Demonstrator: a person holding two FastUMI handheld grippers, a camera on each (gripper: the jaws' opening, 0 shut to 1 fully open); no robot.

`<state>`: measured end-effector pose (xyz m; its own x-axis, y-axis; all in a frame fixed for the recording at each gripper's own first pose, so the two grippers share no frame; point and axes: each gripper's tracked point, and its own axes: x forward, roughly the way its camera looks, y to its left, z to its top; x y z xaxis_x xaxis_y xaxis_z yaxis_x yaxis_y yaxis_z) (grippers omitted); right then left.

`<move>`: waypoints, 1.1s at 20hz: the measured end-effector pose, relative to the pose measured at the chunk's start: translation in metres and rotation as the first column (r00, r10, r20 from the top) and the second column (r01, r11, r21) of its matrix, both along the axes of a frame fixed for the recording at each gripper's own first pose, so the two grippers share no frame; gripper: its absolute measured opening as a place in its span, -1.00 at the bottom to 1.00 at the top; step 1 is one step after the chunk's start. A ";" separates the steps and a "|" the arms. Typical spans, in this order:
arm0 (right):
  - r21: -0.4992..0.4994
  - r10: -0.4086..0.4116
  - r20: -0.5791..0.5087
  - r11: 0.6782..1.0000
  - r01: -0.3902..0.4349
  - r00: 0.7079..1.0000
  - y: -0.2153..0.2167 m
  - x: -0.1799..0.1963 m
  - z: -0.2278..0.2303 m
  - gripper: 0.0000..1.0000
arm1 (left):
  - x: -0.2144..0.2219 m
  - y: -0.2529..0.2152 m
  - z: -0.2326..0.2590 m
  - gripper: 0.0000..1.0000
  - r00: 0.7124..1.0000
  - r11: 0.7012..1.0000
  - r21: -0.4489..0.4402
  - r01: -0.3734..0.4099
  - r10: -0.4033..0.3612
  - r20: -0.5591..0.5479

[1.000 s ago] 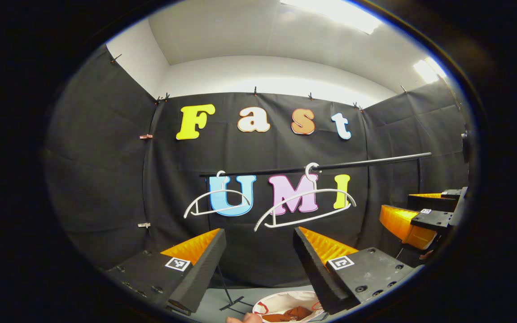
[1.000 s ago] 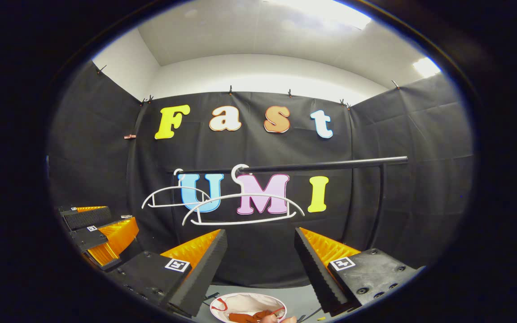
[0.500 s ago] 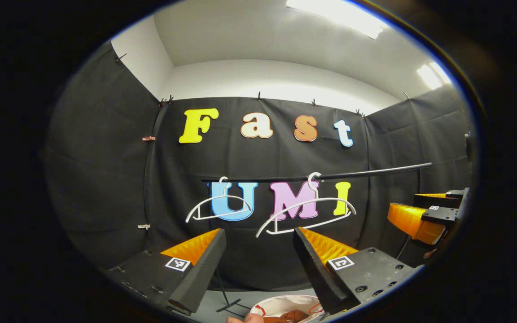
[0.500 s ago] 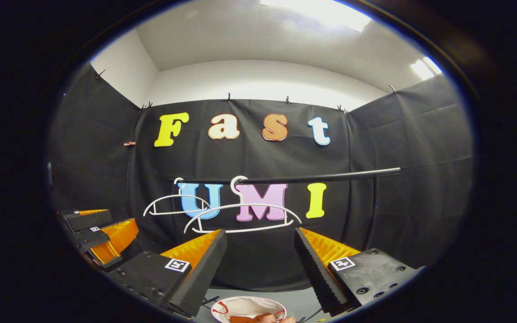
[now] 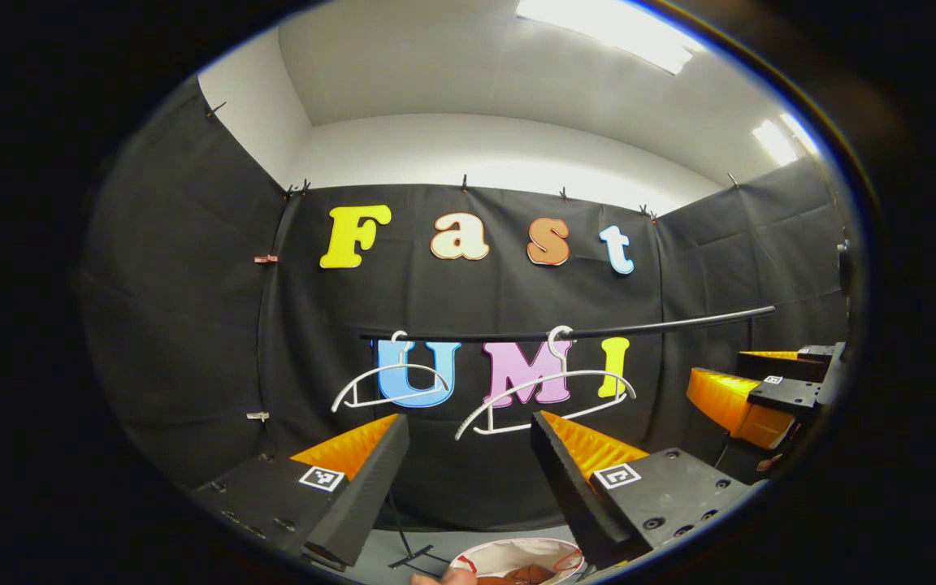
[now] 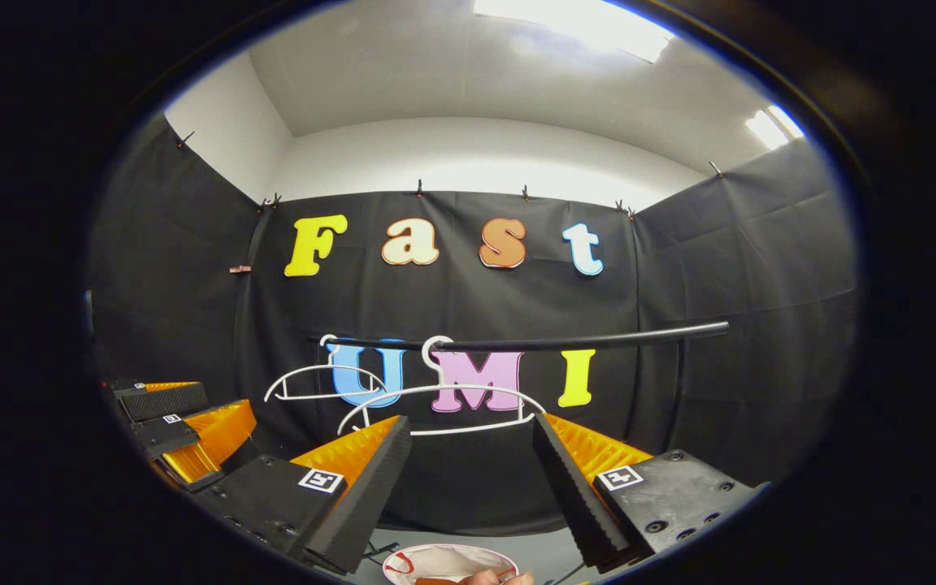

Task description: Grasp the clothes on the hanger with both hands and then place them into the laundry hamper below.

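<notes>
Both grippers have tipped a little further upward over the last second, so the rail (image 5: 565,331) and the two white hangers (image 5: 545,390) sit lower in each view, and the hamper (image 5: 517,554) has slid closer to the bottom edge. Each hanger hangs bare from the rail, and the rust-coloured clothes (image 5: 526,575) lie bunched inside the white, red-trimmed hamper on the floor below, so to my eye the drop is already made. In its own view the left gripper (image 5: 468,463) has its fingers spread wide with nothing between them; the right gripper (image 6: 472,463) stands just as released and empty, and it also shows at the right edge of the left gripper view. A bit of the person's hand (image 6: 491,577) peeks in by the hamper rim. That cloth looks light, soft and floppy; it would sag and slip from a shallow pinch, so if it needed lifting again I would take a thick fold at each side, one per gripper, not a single loose edge. Nothing about it seems fragile.
</notes>
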<state>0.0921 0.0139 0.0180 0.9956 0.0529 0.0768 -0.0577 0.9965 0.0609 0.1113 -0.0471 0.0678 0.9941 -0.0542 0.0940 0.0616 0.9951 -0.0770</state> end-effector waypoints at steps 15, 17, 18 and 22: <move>0.017 0.019 0.009 1.000 -0.019 1.000 -0.007 -0.015 0.003 0.97 | -0.047 -0.002 -0.018 0.90 0.998 1.000 0.022 0.013 -0.011 -0.058; 0.022 0.034 0.021 0.999 -0.034 0.999 -0.003 -0.011 0.008 0.94 | -0.051 -0.003 -0.019 0.92 0.998 1.000 0.020 0.018 -0.017 -0.061; 0.016 0.039 0.033 0.999 -0.039 0.999 -0.003 -0.008 0.011 0.94 | -0.053 -0.002 -0.021 0.91 0.997 1.000 0.020 0.017 -0.016 -0.071; 0.018 0.039 0.052 0.999 -0.040 0.998 -0.004 0.002 0.017 0.94 | -0.055 0.007 -0.019 0.91 0.998 0.999 0.035 -0.011 0.013 -0.066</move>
<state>0.0944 0.0098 0.0355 0.9875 0.0906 0.1289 -0.1009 0.9920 0.0762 0.0560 -0.0399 0.0489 0.9987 -0.0440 0.0260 0.0452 0.9979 -0.0464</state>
